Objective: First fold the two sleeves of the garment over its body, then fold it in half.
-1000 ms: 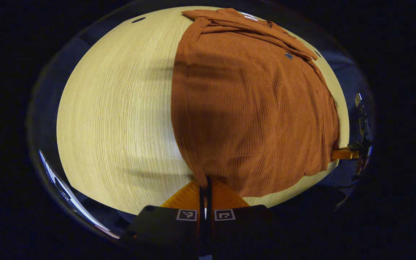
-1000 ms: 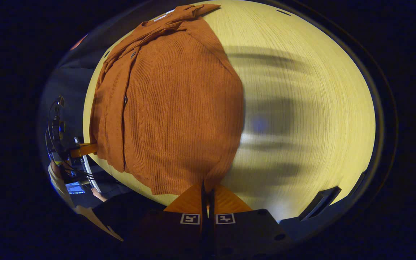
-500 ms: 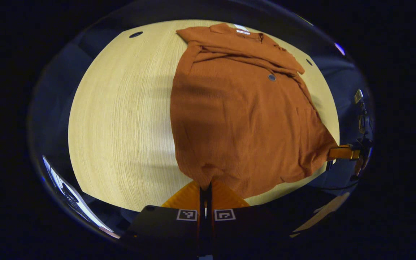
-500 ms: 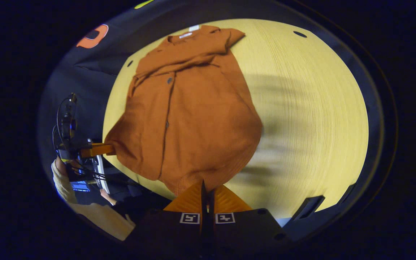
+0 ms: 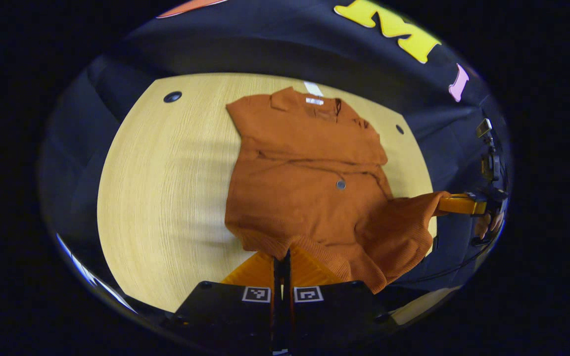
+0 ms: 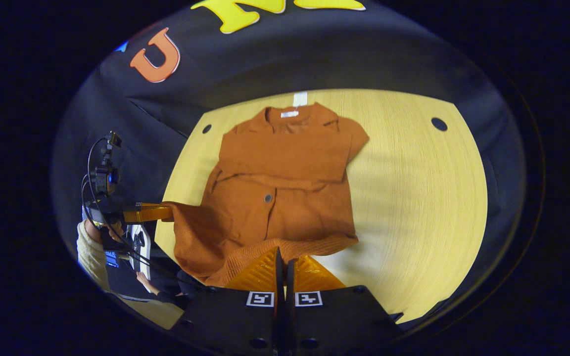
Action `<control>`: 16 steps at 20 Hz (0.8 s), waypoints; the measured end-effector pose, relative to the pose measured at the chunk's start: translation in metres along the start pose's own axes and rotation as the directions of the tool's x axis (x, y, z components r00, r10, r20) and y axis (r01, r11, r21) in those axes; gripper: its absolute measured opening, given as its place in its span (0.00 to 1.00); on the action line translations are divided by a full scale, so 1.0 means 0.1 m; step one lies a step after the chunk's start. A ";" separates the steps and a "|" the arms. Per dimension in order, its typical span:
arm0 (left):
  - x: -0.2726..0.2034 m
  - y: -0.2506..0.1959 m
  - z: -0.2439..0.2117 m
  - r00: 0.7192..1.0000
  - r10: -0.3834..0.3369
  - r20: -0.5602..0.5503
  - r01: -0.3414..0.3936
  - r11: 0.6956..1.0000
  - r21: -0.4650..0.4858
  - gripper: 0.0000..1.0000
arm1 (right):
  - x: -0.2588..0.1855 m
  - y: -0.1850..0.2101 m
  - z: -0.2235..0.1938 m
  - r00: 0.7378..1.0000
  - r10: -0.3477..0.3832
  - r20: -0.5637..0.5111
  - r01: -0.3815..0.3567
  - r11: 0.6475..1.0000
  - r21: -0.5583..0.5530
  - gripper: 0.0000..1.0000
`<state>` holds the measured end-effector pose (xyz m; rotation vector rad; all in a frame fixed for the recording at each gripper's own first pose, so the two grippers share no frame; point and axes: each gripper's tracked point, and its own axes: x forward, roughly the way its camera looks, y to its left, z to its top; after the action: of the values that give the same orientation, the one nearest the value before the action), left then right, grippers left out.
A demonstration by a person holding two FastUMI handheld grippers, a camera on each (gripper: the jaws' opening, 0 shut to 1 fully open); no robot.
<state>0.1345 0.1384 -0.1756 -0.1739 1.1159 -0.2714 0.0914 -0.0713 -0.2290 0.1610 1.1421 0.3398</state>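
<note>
garment point(image 5: 309, 168) on tabletop point(image 5: 166, 188), sleeves folded | left tongs point(image 5: 281, 257) pinching hem (apparently) | right tongs point(image 6: 282, 264) likewise, hem lifted

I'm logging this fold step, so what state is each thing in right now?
Garment: sleeves folded over body, hem lifted off the table.
Left gripper: shut on garment hem.
Right gripper: shut on garment hem.
Table: bears the garment's upper part.
</note>
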 end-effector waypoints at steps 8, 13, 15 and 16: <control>0.19 0.24 1.17 0.992 0.008 0.129 0.006 0.994 -0.105 0.03 | 0.13 -0.01 1.24 0.982 -0.014 0.190 0.019 0.999 -0.026 0.01; 0.51 0.30 1.79 0.984 0.006 0.178 0.016 0.992 -0.123 0.03 | 0.50 -0.21 1.81 0.972 -0.045 0.231 0.053 0.998 -0.027 0.01; 0.68 0.32 2.04 0.979 0.010 0.205 0.021 0.989 -0.147 0.03 | 0.69 -0.35 1.99 0.965 -0.070 0.253 0.079 0.996 -0.028 0.01; 0.75 0.31 2.17 0.975 0.005 0.221 0.029 0.988 -0.151 0.03 | 0.78 -0.42 2.09 0.960 -0.081 0.267 0.090 0.996 -0.020 0.01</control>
<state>0.3652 0.1461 -0.1555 -0.3399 0.9147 -0.1719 0.3185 -0.0738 -0.2232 0.1240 0.8742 0.2507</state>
